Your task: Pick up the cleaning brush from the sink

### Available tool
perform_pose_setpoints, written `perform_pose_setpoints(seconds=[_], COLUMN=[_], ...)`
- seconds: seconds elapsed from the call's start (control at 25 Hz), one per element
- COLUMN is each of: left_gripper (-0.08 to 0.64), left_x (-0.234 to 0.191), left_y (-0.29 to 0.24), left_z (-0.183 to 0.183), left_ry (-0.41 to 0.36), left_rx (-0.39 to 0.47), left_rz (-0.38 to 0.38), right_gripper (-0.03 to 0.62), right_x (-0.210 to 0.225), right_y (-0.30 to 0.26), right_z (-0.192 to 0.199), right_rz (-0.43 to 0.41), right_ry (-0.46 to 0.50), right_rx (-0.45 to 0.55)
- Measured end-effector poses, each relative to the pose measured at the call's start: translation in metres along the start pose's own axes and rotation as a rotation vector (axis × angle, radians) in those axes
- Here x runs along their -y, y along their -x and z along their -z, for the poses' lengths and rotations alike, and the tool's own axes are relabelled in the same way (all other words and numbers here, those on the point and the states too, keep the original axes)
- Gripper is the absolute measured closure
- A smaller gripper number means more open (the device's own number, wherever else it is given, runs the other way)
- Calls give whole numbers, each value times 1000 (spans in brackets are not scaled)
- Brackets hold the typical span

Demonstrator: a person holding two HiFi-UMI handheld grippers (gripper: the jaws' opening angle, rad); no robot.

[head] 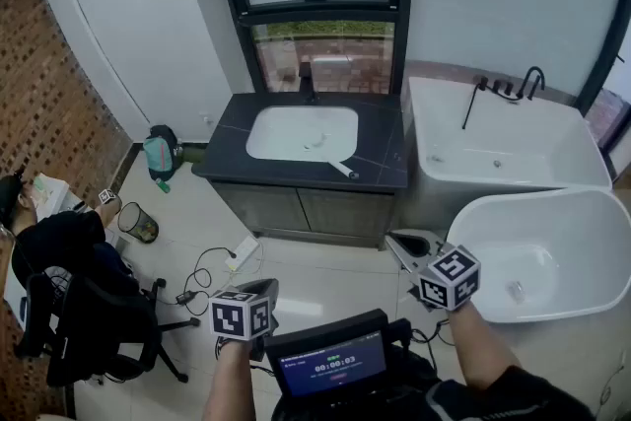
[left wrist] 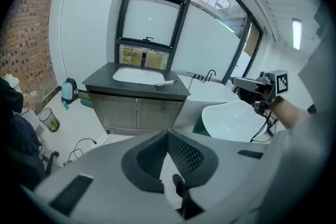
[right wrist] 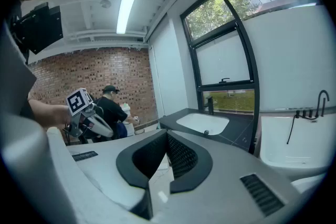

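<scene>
The cleaning brush [head: 338,169], with a white handle and a dark end, lies across the front right rim of the white sink [head: 288,138], which is set in a dark vanity top. In the left gripper view the brush [left wrist: 167,82] shows on that same rim. Both grippers are held low over the floor, well short of the vanity. My left gripper [head: 267,291] is shut and holds nothing; its tips [left wrist: 168,135] meet. My right gripper [head: 398,245] is also shut and holds nothing, and its jaws [right wrist: 167,132] point toward the sink.
Right of the vanity stand a rectangular bathtub [head: 567,175] and an oval white tub [head: 572,212]. A person sits on an office chair [head: 69,256] at the left, by a waste basket [head: 138,223]. Cables [head: 207,271] and a teal bag [head: 160,154] lie on the floor.
</scene>
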State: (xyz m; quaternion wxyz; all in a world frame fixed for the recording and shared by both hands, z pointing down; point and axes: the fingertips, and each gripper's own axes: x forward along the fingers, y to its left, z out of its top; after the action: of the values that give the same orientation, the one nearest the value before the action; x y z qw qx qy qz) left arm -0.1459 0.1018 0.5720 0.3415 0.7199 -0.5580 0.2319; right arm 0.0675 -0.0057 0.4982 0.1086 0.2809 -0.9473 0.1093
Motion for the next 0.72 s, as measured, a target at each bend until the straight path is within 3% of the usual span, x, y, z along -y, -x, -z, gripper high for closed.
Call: perform_pose_setpoints(seconds=[0.28, 0.36, 0.4, 0.56, 0.64, 0.72], left_gripper=[560, 560, 560, 557, 534, 534], left_x=[16, 14, 10, -26, -53, -93], left_y=[-28, -39, -45, -73, -88, -110], left_z=[-37, -51, -59, -94, -119, -151], left_ry=[18, 12, 7, -6, -8, -13], left_rx=[23, 31, 35, 59, 86, 100], left_rz=[-21, -38, -50, -90, -81, -65], right_gripper=[578, 480, 474, 474, 376, 373], right_x=[50, 63, 71, 101, 115, 134], right_y=[-20, -38, -50, -112, -152, -205], right_z=[-22, -25, -26, -26, -31, -41], right_rz=[-47, -81, -91, -106, -108, -93], right_ry=[18, 27, 32, 11, 3, -6], right_rx=[-45, -85, -104, -174, -208, -233])
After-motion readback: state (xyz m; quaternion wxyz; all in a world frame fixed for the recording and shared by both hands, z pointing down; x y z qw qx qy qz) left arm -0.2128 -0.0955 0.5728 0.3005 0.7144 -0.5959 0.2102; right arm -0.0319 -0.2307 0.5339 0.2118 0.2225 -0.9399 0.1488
